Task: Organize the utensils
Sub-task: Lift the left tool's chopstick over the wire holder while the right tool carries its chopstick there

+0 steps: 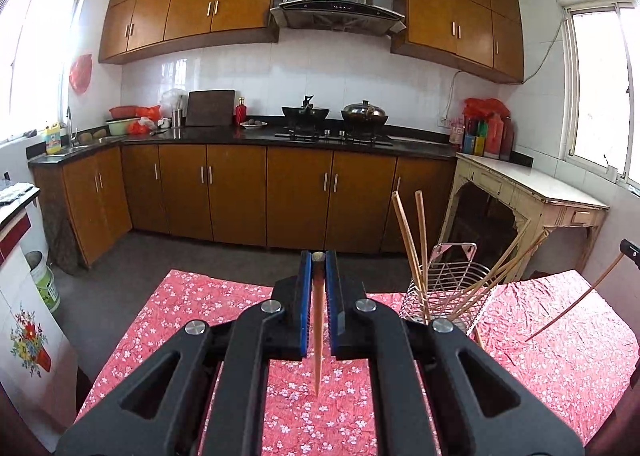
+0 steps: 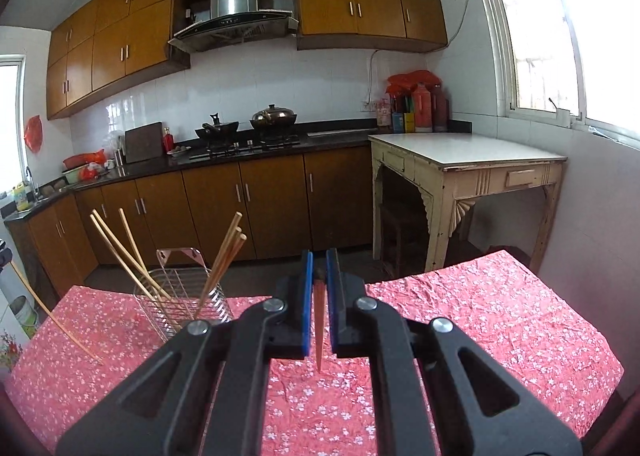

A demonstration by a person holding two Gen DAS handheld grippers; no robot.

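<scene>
The left gripper (image 1: 319,268) is pressed together on a chopstick (image 1: 318,336) — the stick's blunt end sits between the blue pads (image 1: 306,296) near their tips, and its thin end hangs down below the jaws, above the red flowered cloth (image 1: 200,316). The right gripper (image 2: 319,268) pinches a second chopstick (image 2: 319,332) the same way, its point dangling over the cloth (image 2: 480,328) under the pads.

Seen from the left gripper, a wire rack (image 1: 444,296) stands just to the right of the jaws on the cloth. Several chopsticks (image 1: 408,240) lean in it, some to the left, some fanning to the right. Seen from the right gripper, the same rack (image 2: 184,296) stands to the left of the jaws, with its sticks (image 2: 224,252) splayed both ways.

At the far right of the left view, the other stick (image 1: 580,302) slants down from a dark tool tip (image 1: 630,248). At the far left of the right view, a stick (image 2: 56,312) slants down likewise — its top end near the frame edge.

Ahead of both grippers lie brown cabinets (image 1: 240,195) and a dark counter (image 1: 224,133).
</scene>
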